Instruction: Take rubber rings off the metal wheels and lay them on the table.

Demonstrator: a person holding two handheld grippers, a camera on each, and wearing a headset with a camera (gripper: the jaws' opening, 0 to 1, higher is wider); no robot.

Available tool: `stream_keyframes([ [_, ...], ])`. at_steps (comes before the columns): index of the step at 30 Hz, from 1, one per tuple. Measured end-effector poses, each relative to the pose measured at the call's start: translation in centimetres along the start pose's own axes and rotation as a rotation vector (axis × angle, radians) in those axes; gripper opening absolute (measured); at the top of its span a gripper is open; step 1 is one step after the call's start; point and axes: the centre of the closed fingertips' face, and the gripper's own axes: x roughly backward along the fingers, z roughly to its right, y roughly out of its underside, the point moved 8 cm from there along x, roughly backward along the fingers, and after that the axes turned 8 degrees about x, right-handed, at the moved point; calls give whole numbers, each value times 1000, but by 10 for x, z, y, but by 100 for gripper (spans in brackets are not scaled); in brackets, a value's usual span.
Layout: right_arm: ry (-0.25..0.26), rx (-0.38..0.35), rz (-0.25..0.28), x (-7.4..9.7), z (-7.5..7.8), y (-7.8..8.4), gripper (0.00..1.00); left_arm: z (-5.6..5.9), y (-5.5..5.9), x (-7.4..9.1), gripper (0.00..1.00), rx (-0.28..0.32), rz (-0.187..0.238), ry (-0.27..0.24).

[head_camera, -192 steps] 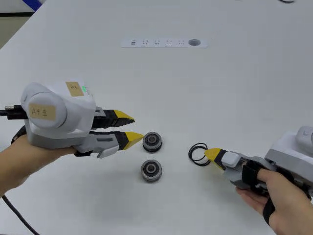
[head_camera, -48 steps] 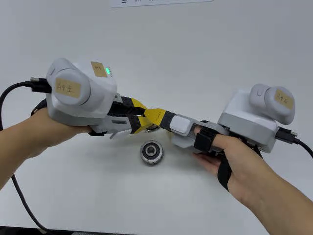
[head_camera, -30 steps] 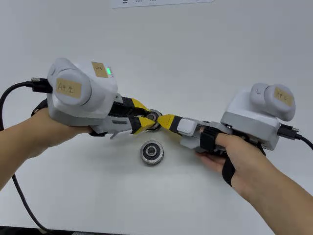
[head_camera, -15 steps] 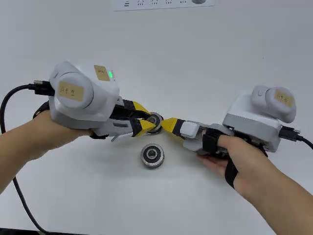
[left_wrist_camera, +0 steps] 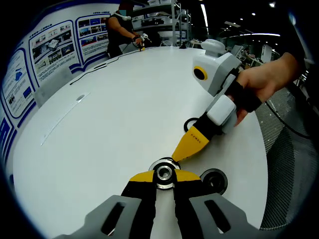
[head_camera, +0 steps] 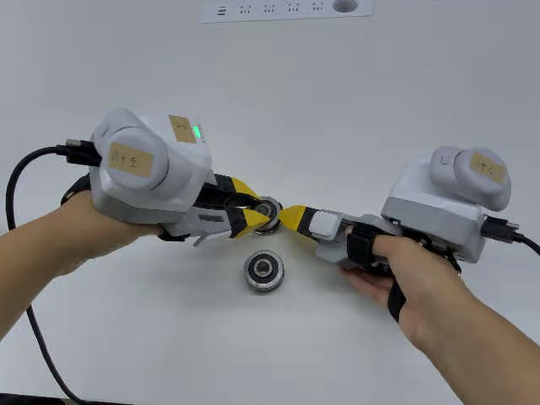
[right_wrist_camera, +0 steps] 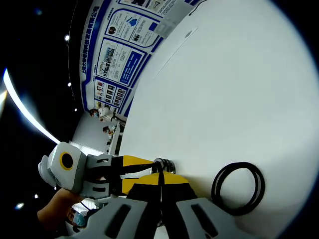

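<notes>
Left gripper clamps 1 wheel (right gripper touching it).

counts: 2 metal wheels: held wheel, loose wheel. rubber rings off the wheels: one stack, looks like 2 overlapping, can't confirm. 2 grippers: left gripper, right gripper. 2 hands: left hand, right hand. 1 power strip. 1 background person.
</notes>
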Motion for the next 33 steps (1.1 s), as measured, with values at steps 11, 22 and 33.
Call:
stream_keyframes([
  [11,3,16,5,0,-2,0,0,0,0,0,12,2,2,1],
  [22,5,85,-5,-1,-7,0,0,1,1,0,12,1,3,3],
  [33,-3,113,0,0,-13,2,0,1,1,0,12,1,2,3],
])
